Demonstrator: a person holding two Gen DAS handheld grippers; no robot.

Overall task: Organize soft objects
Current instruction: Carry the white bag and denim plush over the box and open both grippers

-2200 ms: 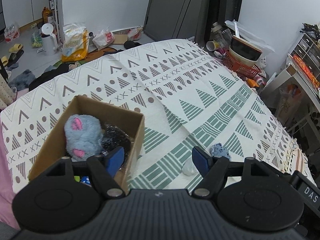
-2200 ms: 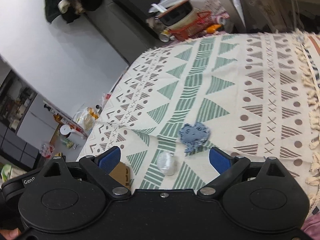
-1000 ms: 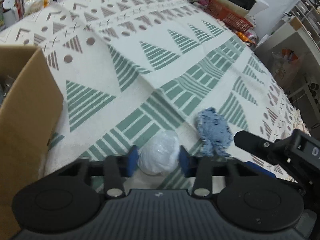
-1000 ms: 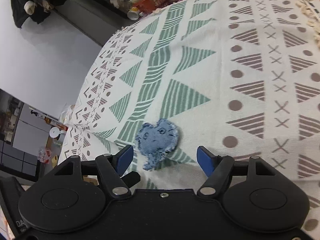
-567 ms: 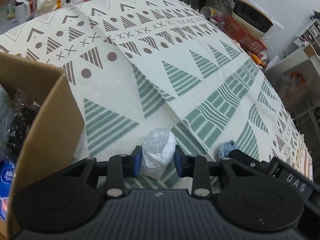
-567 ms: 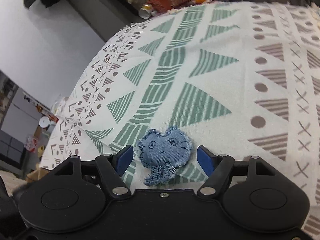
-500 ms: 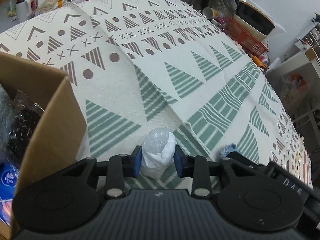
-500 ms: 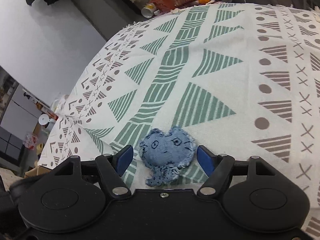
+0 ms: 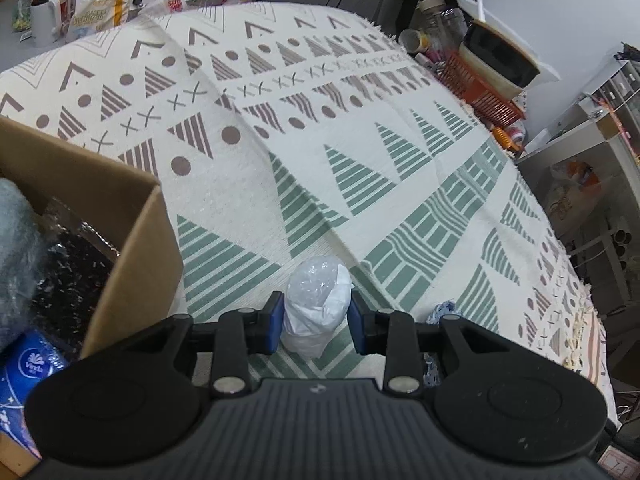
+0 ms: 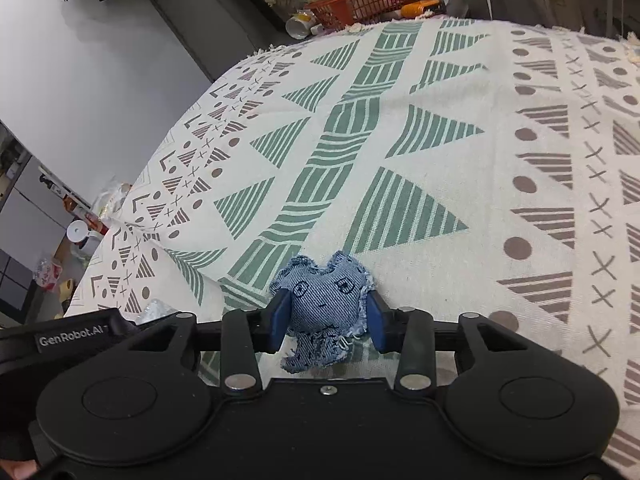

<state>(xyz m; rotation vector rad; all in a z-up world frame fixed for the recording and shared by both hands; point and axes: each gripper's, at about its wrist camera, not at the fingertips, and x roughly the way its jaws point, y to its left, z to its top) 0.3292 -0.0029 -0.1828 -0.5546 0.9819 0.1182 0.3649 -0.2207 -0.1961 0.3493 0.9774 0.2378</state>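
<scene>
Left wrist view: the left tongs [image 9: 316, 322] are closed on a white plastic-wrapped bundle [image 9: 317, 304]; both blue pads [image 9: 275, 322] press its sides, and the bundle stands roughly upright between them, its lower end hanging just above or against the patterned cloth [image 9: 360, 152] — contact cannot be determined. An open cardboard box [image 9: 136, 240] sits to the left of the tongs on the same cloth; its near wall is close beside the left pad. Inside the box: a grey-blue plush item [image 9: 16, 236] at the left edge, a dark crinkled plastic bag [image 9: 76, 276] beside it, and a blue printed packet [image 9: 28, 372] at the lower corner. A scrap of blue denim [image 9: 442, 310] shows just right of the tongs, mostly hidden behind the gripper body.

Right wrist view: the right tongs [image 10: 326, 318] are clamped on a small denim plush [image 10: 326, 304] with a stitched face; the pads touch both of its frayed sides, and its ragged tail hangs below the pad line. The plush lies over a green striped band of the cloth [image 10: 440, 128]; whether it is lifted clear cannot be determined. The left gripper body [image 10: 72, 334] enters at the lower left, with a bit of clear plastic wrap [image 10: 154, 308] showing above it.

Beyond the far edge of the cloth: an orange basket [image 10: 366, 0] and assorted clutter.
</scene>
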